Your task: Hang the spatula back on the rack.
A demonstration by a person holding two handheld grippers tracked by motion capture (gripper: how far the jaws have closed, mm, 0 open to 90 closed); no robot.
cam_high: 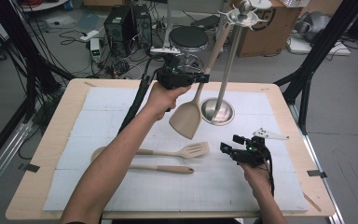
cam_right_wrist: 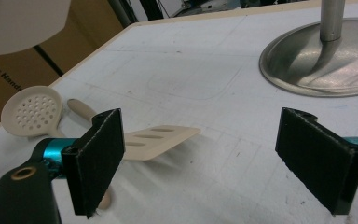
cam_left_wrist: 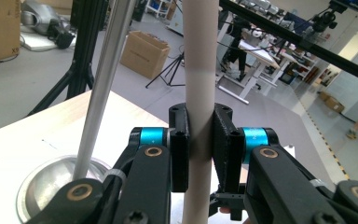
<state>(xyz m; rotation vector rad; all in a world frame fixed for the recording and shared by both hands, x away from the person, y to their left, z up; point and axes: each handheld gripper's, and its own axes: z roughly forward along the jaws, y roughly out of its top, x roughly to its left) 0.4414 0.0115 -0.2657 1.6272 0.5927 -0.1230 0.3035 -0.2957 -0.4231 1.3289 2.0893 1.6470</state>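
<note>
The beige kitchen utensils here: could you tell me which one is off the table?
The solid beige spatula, gripped by its handle in the left gripper; the slotted turner and perforated skimmer lie flat.

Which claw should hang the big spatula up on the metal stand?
Left, probably. The left claw is already shut on the spatula, lifted beside the stand. The right claw is open and low over the table.

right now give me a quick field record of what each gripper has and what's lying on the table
left gripper: shut on solid spatula handle, lifted beside the steel utensil stand
right gripper: fingers open, holding nothing, low over the white mat
on mat: slotted spatula, skimmer spoon
stand hooks: none carries a utensil
</note>
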